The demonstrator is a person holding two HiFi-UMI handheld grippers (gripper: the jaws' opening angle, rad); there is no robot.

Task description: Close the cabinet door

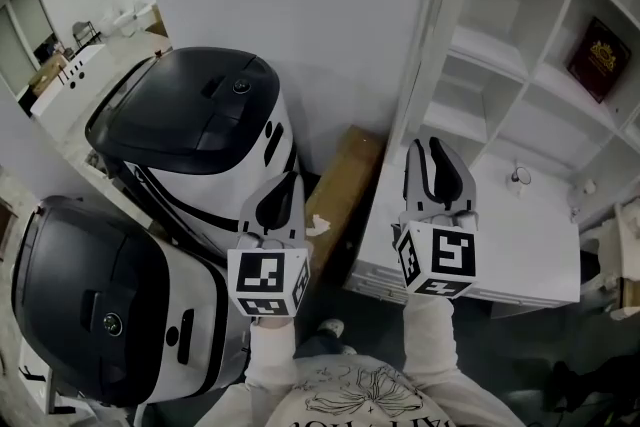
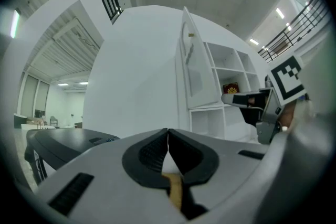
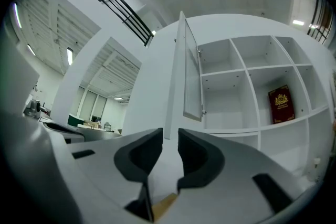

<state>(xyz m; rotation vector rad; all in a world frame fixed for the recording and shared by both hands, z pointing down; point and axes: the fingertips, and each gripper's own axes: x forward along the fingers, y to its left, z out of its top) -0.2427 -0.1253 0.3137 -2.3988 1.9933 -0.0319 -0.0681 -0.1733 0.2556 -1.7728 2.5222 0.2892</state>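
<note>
The white compartmented cabinet shelf (image 1: 497, 52) carried a dark red book with a gold emblem (image 1: 598, 58), upright in one compartment. A flat brown cardboard box (image 1: 345, 185) lay on the dark floor (image 1: 480, 355).

Matt white cabinet door (image 3: 192, 76), brown cardboard box (image 1: 343, 183)

The cabinet door (image 3: 192, 73) stands open and edge-on ahead of your right hand-held gripper (image 1: 425, 150), with free air on both its faces. The cabinet (image 1: 520, 65) compartments behind it give room; a red book (image 3: 281, 104) takes one at the right. On your left, two black-topped machines (image 1: 190, 115) crowd beside your left hand-held gripper (image 1: 288, 183). A cardboard box (image 1: 345, 183) leans in the gap between them and the cabinet.
</note>
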